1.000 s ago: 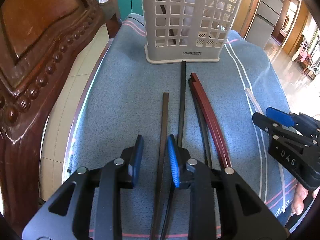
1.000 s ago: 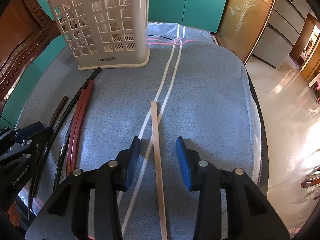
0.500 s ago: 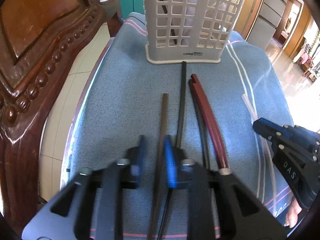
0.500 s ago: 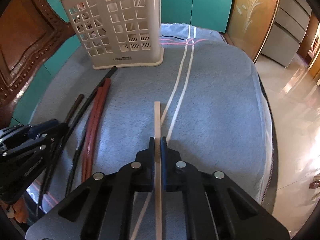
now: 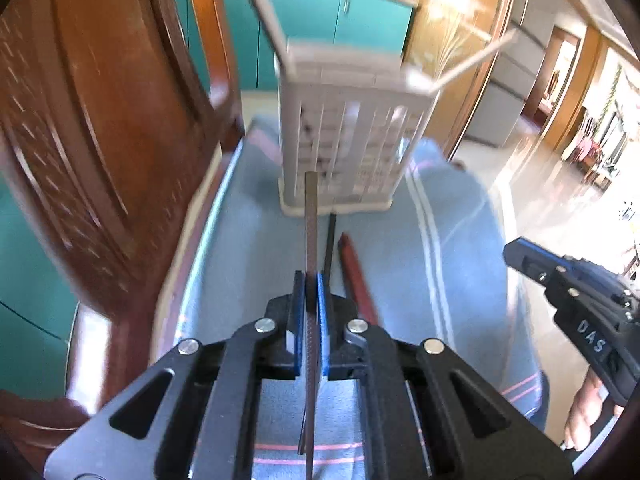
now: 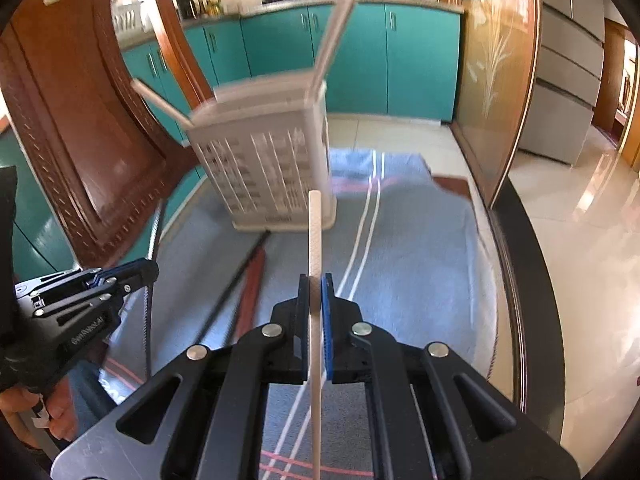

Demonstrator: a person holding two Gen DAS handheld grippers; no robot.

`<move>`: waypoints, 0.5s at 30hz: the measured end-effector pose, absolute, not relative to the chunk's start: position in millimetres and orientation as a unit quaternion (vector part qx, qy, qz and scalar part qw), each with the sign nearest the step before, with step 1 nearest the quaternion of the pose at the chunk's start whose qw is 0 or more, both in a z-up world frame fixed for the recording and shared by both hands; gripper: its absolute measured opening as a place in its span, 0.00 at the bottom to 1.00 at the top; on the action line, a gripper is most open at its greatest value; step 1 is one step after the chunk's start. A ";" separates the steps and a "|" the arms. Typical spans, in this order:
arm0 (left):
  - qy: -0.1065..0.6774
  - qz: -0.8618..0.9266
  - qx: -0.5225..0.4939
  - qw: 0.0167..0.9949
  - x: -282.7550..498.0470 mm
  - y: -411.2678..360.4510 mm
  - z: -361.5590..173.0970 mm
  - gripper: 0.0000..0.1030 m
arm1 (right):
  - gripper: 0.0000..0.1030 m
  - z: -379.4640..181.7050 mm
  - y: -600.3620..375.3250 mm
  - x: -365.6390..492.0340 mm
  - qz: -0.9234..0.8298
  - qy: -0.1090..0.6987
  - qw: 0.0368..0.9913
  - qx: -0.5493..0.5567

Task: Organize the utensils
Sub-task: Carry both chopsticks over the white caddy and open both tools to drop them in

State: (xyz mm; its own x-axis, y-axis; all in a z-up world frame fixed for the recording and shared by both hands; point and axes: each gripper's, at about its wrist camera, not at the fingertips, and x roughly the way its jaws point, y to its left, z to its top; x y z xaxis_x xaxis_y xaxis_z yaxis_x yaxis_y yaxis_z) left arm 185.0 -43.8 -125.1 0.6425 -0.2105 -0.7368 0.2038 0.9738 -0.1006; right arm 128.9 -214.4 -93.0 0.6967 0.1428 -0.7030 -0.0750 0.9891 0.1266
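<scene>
My left gripper (image 5: 311, 280) is shut on a dark brown chopstick (image 5: 311, 224), lifted off the blue cloth and pointing at the grey slotted basket (image 5: 344, 136). My right gripper (image 6: 316, 280) is shut on a pale cream chopstick (image 6: 314, 232), also raised toward the basket (image 6: 264, 160). Pale chopsticks (image 6: 334, 36) stick out of the basket's top. A black chopstick (image 5: 330, 240) and a red-brown pair (image 5: 358, 276) lie on the cloth in front of the basket. The right gripper (image 5: 514, 250) shows at the right edge of the left wrist view, the left gripper (image 6: 140, 270) at the left of the right wrist view.
A carved wooden chair back (image 5: 100, 140) stands close on the left of the cloth-covered table (image 6: 420, 240). Teal cabinets (image 6: 360, 52) and a shiny tiled floor (image 6: 580, 220) lie beyond. A person's hand (image 6: 36, 408) holds the left gripper's handle.
Both grippers closed on a chopstick, the left on the dark brown one, the right on the cream one. Both then rose off the cloth, tilting up toward the basket.
</scene>
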 end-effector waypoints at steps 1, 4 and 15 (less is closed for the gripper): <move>0.398 -0.116 -0.006 0.910 181.8 -42.3 -116.9 0.07 | 0.06 -86.7 -214.2 125.9 0.061 0.378 0.923 0.044; 0.370 -0.123 -0.014 0.921 171.2 -36.3 -91.7 0.07 | 0.06 -67.6 -212.8 117.7 0.067 0.356 0.931 0.043; 0.312 -0.159 -0.044 0.936 156.8 -22.6 -16.6 0.07 | 0.06 -0.8 -219.7 115.4 0.091 0.297 0.949 0.051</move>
